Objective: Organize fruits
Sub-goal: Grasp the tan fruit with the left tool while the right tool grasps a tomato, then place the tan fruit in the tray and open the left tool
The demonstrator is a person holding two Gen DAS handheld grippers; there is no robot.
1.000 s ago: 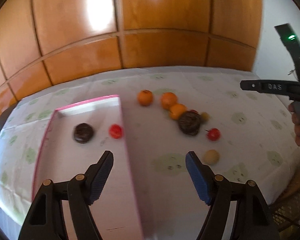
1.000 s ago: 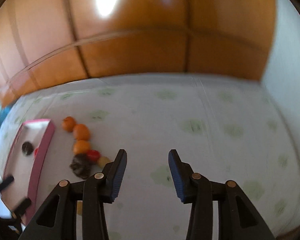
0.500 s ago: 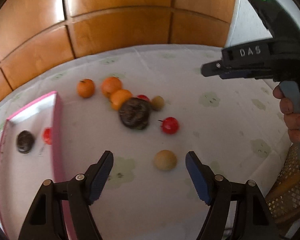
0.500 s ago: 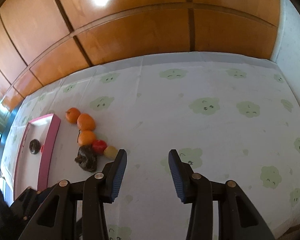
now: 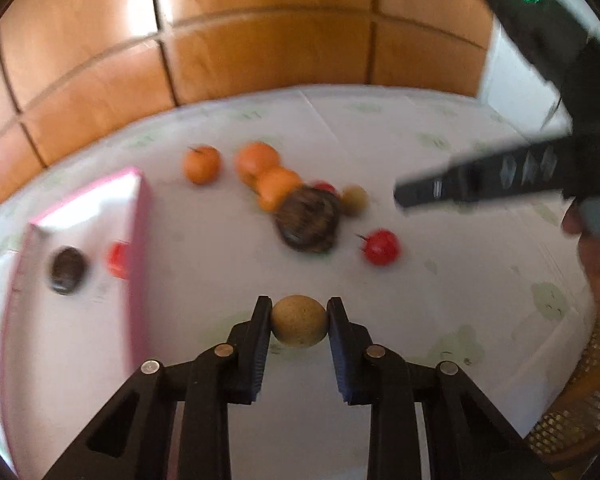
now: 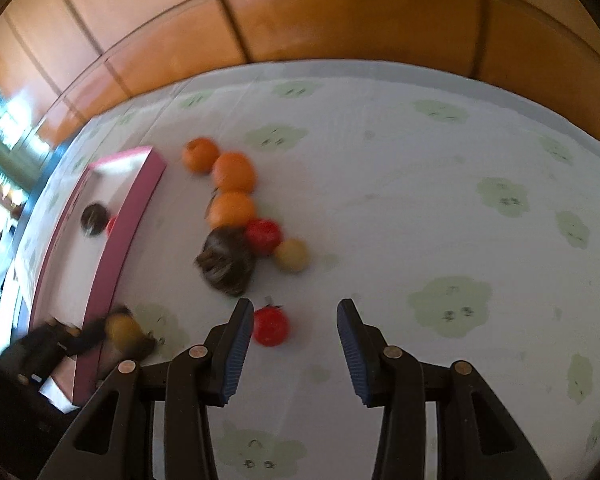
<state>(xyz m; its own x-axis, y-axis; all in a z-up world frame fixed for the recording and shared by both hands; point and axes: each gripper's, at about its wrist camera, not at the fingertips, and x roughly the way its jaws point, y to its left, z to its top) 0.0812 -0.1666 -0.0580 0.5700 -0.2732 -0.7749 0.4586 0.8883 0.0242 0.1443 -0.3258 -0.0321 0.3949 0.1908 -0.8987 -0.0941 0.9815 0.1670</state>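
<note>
left hand-held gripper (image 5: 299, 322) newly around round tan fruit (image 5: 299, 321)

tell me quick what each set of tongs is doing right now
Left tongs: just closed on the tan round fruit.
Right tongs: open, holding nothing; a red fruit sits beside the left pad.

Two close, downward wrist views, both over the fruit cluster (image 5: 300, 208).
</note>
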